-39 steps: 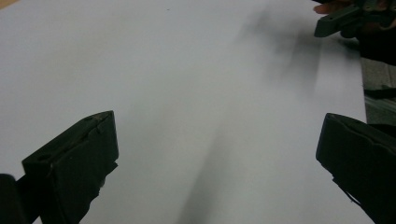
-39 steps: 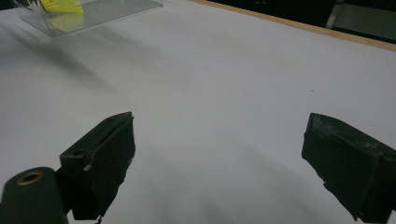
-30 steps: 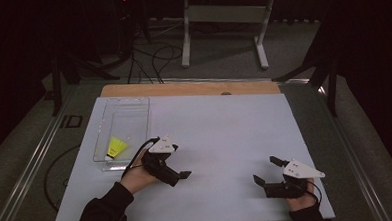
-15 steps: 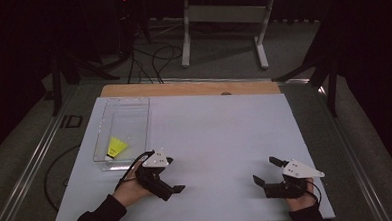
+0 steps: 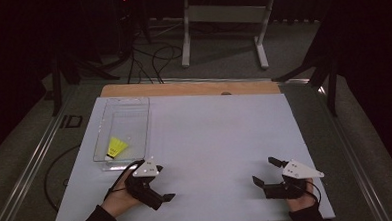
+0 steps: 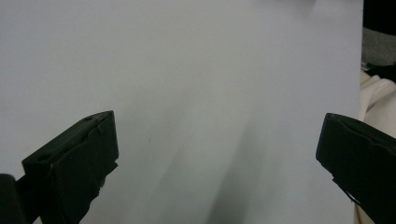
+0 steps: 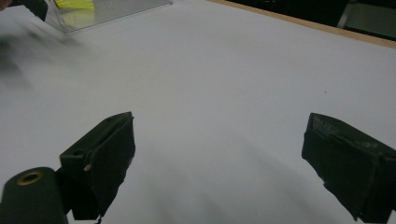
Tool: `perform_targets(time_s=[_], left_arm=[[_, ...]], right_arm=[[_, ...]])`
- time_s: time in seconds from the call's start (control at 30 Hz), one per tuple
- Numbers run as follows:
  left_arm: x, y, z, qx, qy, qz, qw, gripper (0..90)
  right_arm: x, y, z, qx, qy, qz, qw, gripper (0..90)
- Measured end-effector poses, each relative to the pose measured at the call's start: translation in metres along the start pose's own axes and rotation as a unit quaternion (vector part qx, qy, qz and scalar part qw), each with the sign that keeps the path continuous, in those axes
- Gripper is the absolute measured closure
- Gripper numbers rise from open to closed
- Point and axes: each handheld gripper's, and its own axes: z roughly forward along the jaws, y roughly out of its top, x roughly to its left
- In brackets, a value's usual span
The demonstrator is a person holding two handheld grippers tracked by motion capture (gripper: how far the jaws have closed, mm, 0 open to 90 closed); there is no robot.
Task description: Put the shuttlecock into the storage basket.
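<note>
Dim room, dark floor all round; a pale sheet covers the table (image 5: 220, 139), with a strip of bare wood along its far edge. Near edge, left corner: left gripper (image 5: 163, 194), held low over the sheet, jaws spread wide with nothing between them; its own view has bare sheet in the gap between the two black pads. Near edge, right side: right gripper (image 5: 264, 171), also gaping and empty, hovering over bare sheet, well apart from the left one. Beyond the left gripper, by the table's left edge: a clear tray (image 5: 140, 124), its near end just beside that gripper. Inside it, toward the near end, lies a yellow shuttlecock (image 5: 116, 146), on its side as far as can be told. The right gripper view catches the tray's corner and a sliver of yellow at far upper left. Judgement: the shuttlecock already sits in the tray, so the step in hand looks like parking both tools. To do it well, keep the jaws apart, stay clear of the tray wall so it isn't nudged, and rest the hands near the front edge. Farther back, past the table: a white frame stand (image 5: 222, 14) and loose cables (image 5: 154, 55) on the floor.
</note>
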Motion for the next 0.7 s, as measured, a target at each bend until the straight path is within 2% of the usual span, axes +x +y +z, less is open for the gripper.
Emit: perform_targets(time_s=[0.1, 0.2, 0.33, 0.7], left_arm=[[-0.001, -0.006, -0.003, 0.003, 0.004, -0.003, 1.0, 0.0], [0.0, -0.012, -0.008, -0.002, 0.006, -0.014, 0.9999, 0.0], [-0.001, -0.02, -0.011, 0.004, 0.013, -0.014, 0.9998, 0.0], [0.004, -0.036, -0.02, -0.006, 0.036, -0.035, 0.9987, 0.0]], right_arm=[[0.0, 0.0, 0.0, 0.0, 0.0, 0.0, 1.0, 9.7], [0.0, 0.0, 0.0, 0.0, -0.001, 0.0, 1.0, 9.7], [0.0, 0.0, 0.0, 0.001, -0.002, -0.002, 1.0, 9.7], [0.0, 0.0, -0.001, -0.003, 0.001, 0.0, 1.0, 9.7]])
